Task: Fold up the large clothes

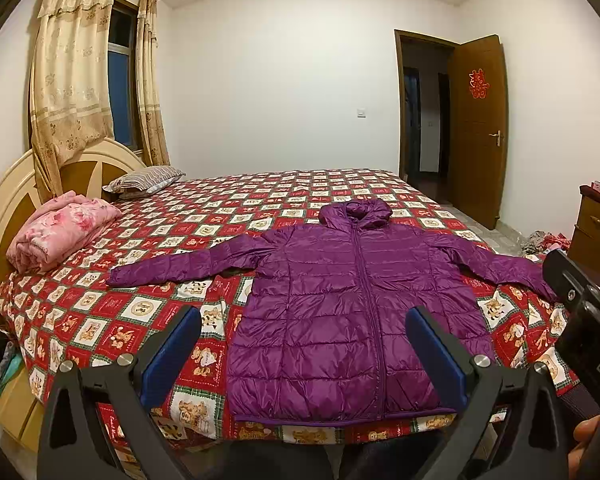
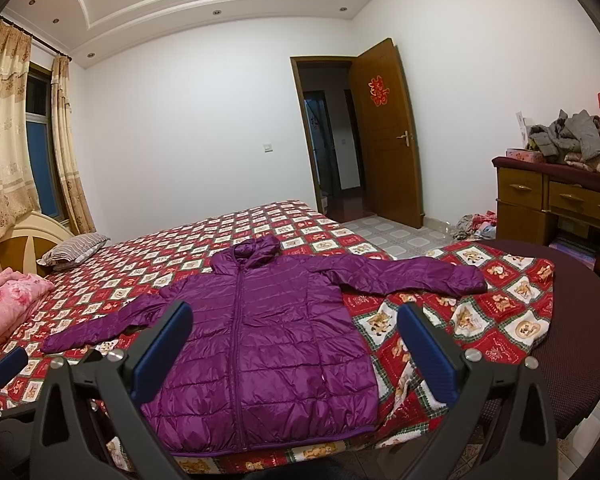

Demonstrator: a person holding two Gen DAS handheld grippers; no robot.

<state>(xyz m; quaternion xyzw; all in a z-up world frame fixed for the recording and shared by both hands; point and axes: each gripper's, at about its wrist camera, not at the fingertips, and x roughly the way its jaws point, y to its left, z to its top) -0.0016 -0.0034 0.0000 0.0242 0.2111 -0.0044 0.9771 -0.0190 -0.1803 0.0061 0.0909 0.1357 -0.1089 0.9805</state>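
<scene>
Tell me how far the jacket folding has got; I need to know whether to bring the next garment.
Done: the purple jacket is spread flat, front up and zipped, on the bed, both sleeves out. In hand: nothing; the left gripper and right gripper are open above its hem. Left: every fold. Sleeves, sides and hood are all unfolded.

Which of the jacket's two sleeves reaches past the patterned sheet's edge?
The purple puffer jacket's sleeve on the door side: its cuff lies at the red bear-patterned bedsheet's edge by the dark surface. The sleeve on the headboard side rests fully on the sheet.
</scene>
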